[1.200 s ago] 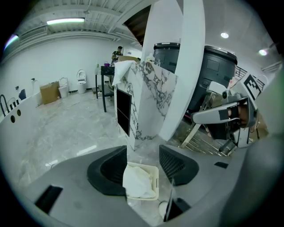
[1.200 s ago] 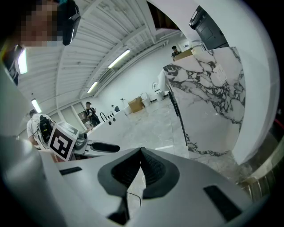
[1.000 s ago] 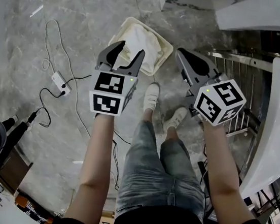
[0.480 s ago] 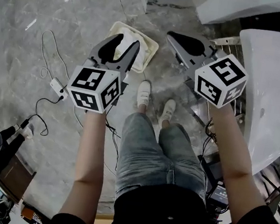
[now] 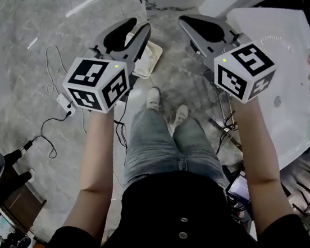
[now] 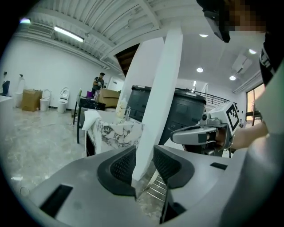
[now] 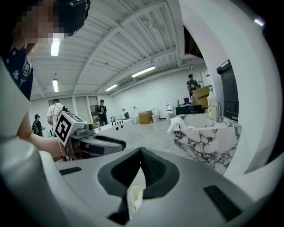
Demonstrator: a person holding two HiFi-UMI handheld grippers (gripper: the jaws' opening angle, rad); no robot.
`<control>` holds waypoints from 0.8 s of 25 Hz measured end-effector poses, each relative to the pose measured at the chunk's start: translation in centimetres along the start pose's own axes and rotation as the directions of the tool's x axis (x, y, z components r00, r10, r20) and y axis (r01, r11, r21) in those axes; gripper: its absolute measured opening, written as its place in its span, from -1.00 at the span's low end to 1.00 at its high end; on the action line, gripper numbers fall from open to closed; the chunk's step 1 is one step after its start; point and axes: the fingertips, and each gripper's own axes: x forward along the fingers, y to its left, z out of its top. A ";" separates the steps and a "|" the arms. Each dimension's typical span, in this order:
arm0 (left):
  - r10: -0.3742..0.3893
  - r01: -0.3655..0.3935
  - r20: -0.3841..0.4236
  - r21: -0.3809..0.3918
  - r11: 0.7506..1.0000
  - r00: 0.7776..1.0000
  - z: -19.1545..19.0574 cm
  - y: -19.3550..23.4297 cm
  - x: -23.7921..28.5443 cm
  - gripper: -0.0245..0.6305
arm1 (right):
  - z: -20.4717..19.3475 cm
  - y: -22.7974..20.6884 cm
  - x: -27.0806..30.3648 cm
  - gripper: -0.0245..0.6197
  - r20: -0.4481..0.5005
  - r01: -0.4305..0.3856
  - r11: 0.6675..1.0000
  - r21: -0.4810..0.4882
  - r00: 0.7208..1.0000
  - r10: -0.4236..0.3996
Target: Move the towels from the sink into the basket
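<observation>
Left claw (image 5: 141,23): standing slightly spread, jaws just closing, nothing between them.
Right claw (image 5: 183,20): pressing together, empty.
White cloth towel (image 5: 141,60): lying in cream rectangular basket (image 5: 156,51) on far floor, left of white ceramic sink (image 5: 280,55).

No readable text, left cube (image 5: 95,81), right cube (image 5: 244,70) show patterns (not lettering)

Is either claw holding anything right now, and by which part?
Nothing is held. The left claw has just been closing, jaws apart with nothing between them; the right claw is shut on nothing.
</observation>
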 end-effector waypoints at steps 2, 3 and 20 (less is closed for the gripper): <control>-0.021 0.020 0.014 0.030 0.999 1.000 1.7 -1.6 -0.3 -0.62 | 1.2 0.1 -1.6 -0.92 0.003 0.000 1.000 -0.019 1.000 0.000; -0.032 0.031 0.023 0.048 0.998 0.999 2.6 -2.4 -0.4 -0.66 | 2.0 0.2 -2.4 -0.92 0.006 -0.001 0.999 -0.037 1.000 0.002; -0.253 0.224 0.086 0.260 0.940 0.964 10.2 -14.4 -1.4 -0.86 | 9.5 2.0 -14.1 -0.92 0.140 0.124 0.970 -0.210 0.986 -0.096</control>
